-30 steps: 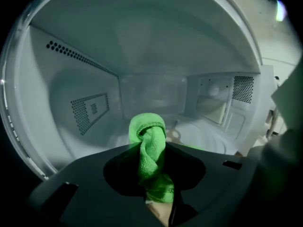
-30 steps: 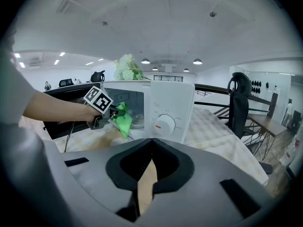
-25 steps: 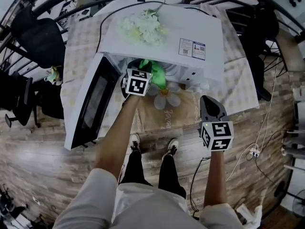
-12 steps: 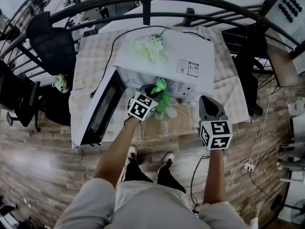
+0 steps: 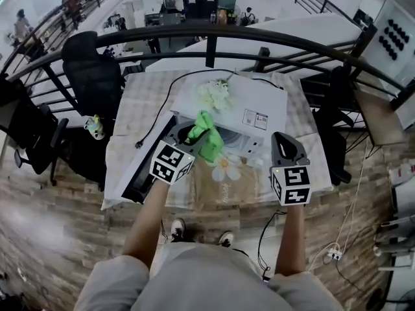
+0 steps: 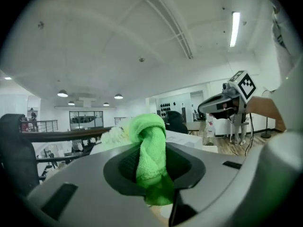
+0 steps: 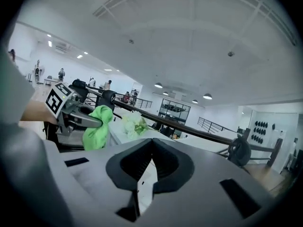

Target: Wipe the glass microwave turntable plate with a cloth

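Note:
My left gripper (image 5: 193, 133) (image 6: 151, 151) is shut on a bright green cloth (image 5: 207, 138) (image 6: 150, 148), which bunches above the jaws and hangs below them. It is held up in the air in front of the white microwave (image 5: 259, 105), just outside the opening, pointing level across the room. The microwave door (image 5: 150, 159) hangs open to the left. I cannot see the glass turntable plate; the cavity is hidden behind the cloth and the gripper. My right gripper (image 5: 286, 138) (image 7: 152, 143) hovers to the right of the opening, its tips together with nothing between them.
White flowers (image 5: 214, 95) lie on top of the microwave. It stands on a table with a checked cloth (image 5: 133, 109) and a daisy-print mat (image 5: 227, 168). A curved black railing (image 5: 207, 34) runs behind, with a black chair (image 5: 96, 70) to the left. A cable (image 5: 162, 102) trails across the table.
The left gripper has pulled back out of the microwave opening and risen with the green cloth. The head view has lifted, showing more of the room. The right gripper has barely moved.

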Tool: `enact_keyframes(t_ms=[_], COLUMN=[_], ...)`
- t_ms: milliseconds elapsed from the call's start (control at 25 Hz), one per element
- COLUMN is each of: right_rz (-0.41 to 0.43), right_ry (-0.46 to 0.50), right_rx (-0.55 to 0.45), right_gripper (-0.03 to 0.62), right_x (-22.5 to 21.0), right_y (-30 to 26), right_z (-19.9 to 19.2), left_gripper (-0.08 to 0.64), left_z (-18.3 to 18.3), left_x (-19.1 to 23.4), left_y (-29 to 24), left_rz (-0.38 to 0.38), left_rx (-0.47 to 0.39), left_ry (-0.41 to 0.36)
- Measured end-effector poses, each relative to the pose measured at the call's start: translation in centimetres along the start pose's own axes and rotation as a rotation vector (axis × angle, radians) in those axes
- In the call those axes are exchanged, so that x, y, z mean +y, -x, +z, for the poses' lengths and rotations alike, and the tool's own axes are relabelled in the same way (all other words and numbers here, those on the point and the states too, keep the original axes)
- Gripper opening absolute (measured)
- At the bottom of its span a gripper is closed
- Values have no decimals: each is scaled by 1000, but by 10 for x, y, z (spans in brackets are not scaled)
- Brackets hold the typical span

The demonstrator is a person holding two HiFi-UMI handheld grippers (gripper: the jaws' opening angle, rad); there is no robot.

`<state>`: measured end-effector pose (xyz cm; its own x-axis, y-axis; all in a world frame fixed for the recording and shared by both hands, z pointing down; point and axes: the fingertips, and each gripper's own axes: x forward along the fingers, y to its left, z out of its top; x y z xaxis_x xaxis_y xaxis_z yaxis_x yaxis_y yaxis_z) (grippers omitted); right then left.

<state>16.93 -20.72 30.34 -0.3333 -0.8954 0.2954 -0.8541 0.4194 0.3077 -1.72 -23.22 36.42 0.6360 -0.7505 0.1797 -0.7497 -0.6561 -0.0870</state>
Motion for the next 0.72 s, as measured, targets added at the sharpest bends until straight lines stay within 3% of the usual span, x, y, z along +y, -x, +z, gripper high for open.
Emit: enact_keyframes(t_ms=[280, 480, 720], right_rz=[-3, -17, -26], right_ry=[81, 85, 111], right_rx=[-84, -128, -132], right_gripper=[12, 12, 12], right_x=[1, -3, -2], right_y=[5, 11, 11], right_z=[46, 65, 72], left_gripper=[120, 120, 120], left_z=[72, 106, 123], left_x=[33, 37, 33], left_y=[42, 63, 73], left_rz=[135, 167, 164], left_rx=[-112, -170, -197], left_ry=[-92, -133, -153])
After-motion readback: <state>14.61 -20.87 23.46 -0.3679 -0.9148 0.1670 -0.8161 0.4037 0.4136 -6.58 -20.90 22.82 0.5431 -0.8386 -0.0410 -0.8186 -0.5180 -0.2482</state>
